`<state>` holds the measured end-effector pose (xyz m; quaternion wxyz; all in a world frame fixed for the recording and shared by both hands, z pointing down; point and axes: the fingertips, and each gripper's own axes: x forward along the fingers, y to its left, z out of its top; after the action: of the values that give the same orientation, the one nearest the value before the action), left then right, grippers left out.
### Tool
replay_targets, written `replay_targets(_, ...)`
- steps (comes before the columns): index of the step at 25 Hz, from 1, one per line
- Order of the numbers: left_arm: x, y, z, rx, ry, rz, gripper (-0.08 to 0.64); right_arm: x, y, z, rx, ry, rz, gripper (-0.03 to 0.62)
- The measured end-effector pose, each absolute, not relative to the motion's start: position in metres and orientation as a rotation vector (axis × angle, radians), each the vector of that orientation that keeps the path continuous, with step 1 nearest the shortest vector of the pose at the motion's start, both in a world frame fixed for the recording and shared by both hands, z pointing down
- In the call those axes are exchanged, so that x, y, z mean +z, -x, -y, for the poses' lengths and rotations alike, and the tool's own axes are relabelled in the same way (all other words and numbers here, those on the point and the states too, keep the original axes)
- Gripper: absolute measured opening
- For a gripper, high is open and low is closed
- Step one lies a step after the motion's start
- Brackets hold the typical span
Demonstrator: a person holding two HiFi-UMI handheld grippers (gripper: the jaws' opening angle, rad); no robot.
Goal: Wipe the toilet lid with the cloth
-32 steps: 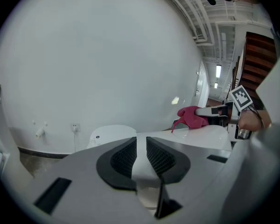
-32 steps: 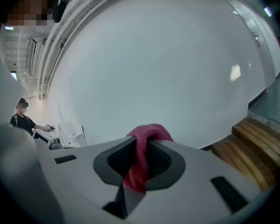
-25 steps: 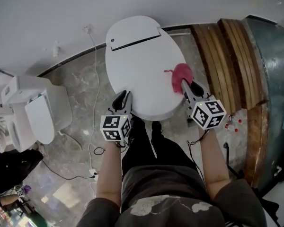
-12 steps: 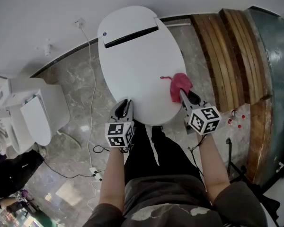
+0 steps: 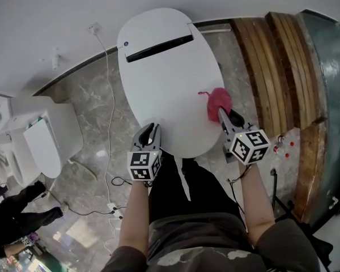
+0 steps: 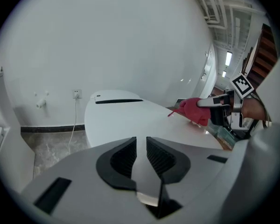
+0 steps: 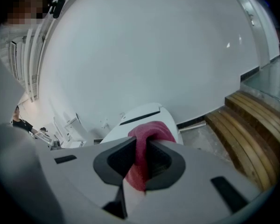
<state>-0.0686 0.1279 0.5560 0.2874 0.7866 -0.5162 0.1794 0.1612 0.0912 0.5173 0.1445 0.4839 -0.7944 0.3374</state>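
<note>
The white oval toilet lid (image 5: 167,78) lies closed in front of me, with a dark slot near its far end. A red cloth (image 5: 219,102) hangs bunched from my right gripper (image 5: 224,115), which is shut on it over the lid's right edge. In the right gripper view the cloth (image 7: 147,134) fills the space between the pads, with the lid (image 7: 144,113) beyond. My left gripper (image 5: 152,128) hovers at the lid's near left edge. Its jaws (image 6: 141,146) stand a narrow gap apart with nothing in them. The left gripper view shows the lid (image 6: 130,120) and the cloth (image 6: 196,110) to the right.
A second toilet (image 5: 42,137) stands to the left on the marble floor. A white cable (image 5: 110,123) runs down from a wall socket (image 5: 93,27). Wooden steps (image 5: 272,67) rise on the right, with small bottles (image 5: 283,146) at their foot. A person in black (image 5: 17,214) is at the lower left.
Both grippers have sunk closer to the lid, the right one still holding the cloth. The person at the lower left has shifted.
</note>
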Motion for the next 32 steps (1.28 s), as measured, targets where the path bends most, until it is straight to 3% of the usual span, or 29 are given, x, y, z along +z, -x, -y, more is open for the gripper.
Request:
replay_targets(7, 0.530, 0.097, -0.051, 0.402, -2.144, 1.427, 0.077, 0.480, -0.135, -0.023, 0.875, -1.355, 2.356, 0.049)
replay_targets(14, 0.516, 0.142, 0.037, 0.361, -2.184, 1.447, 0.077, 0.478, -0.057, 0.060, 0.805, -1.247, 2.394, 0.049)
replay_targets(32, 0.575, 0.225, 0.174, 0.380, -2.125, 1.393, 0.077, 0.580, 0.179, 0.187, 0.748, -0.800, 2.389, 0.049)
